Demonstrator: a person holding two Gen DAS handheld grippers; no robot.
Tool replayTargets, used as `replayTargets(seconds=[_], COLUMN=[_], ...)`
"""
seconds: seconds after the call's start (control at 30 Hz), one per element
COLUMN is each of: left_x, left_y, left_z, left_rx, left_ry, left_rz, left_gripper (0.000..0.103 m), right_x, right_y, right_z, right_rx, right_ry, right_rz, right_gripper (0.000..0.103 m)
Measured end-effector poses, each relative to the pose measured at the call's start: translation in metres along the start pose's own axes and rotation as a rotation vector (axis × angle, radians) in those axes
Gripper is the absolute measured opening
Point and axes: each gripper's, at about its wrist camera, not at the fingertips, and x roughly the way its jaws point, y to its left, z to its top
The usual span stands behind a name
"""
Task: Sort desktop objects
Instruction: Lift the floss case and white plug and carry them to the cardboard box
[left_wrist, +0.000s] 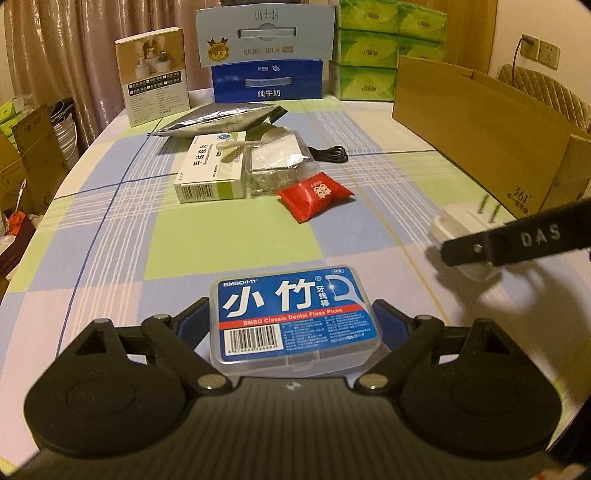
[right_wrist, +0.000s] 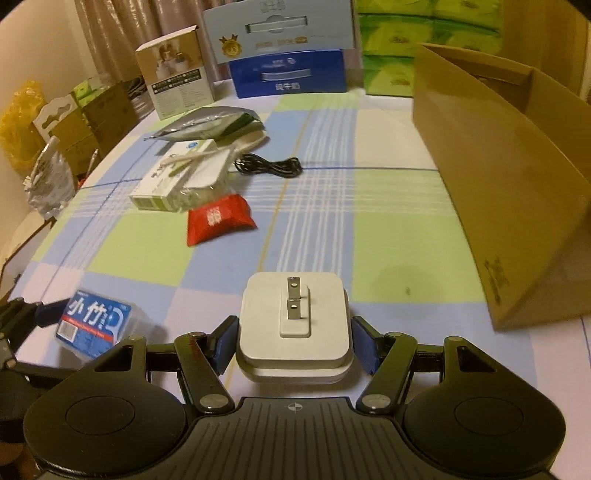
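A clear dental floss box (left_wrist: 295, 314) with a blue label sits between the blue pads of my left gripper (left_wrist: 291, 319), which is shut on its two sides. A white square charger plug (right_wrist: 293, 321), prongs facing up, is clamped between the pads of my right gripper (right_wrist: 295, 345). Both are held a little above the checked tablecloth (right_wrist: 388, 229). In the left wrist view the charger (left_wrist: 456, 229) shows at the right behind one black finger (left_wrist: 517, 240) of the right gripper. In the right wrist view the floss box (right_wrist: 94, 325) shows at the lower left.
Mid-table lie a red packet (left_wrist: 314, 195), a white-green medicine box (left_wrist: 210, 173), a clear bag (left_wrist: 280, 162), a silver pouch (left_wrist: 221, 118) and a black cable (right_wrist: 269, 166). An open cardboard box (right_wrist: 509, 192) stands at the right. Milk cartons (left_wrist: 267, 79) and green tissue packs (left_wrist: 369, 48) line the back.
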Motion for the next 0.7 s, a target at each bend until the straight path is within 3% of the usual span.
replayTargets(seconds=[0.2,0.5,0.7], left_x=[0.0014,0.0043,0.0077], left_y=[0.0025,-0.0023,-0.0002], left_z=[-0.0011,-0.0086,-0.0063], left_rx=[-0.032,-0.113,-0.133], left_ry=[-0.007,-0.015,-0.008], left_rz=[0.033,0.147,0.155], left_gripper=[0.09,0.093,0.088], right_x=[0.0034,0.0065,0.0084], right_y=[0.001,-0.0009,0.0004], right_z=[-0.0048,-0.0048,-0.0056], right_rx=[-0.008,0.011,0.004], right_ry=[-0.002,-0.009,-0.005], right_rz=[-0.019,-0.022,-0.022], right_gripper=[0.062,0.062,0.062])
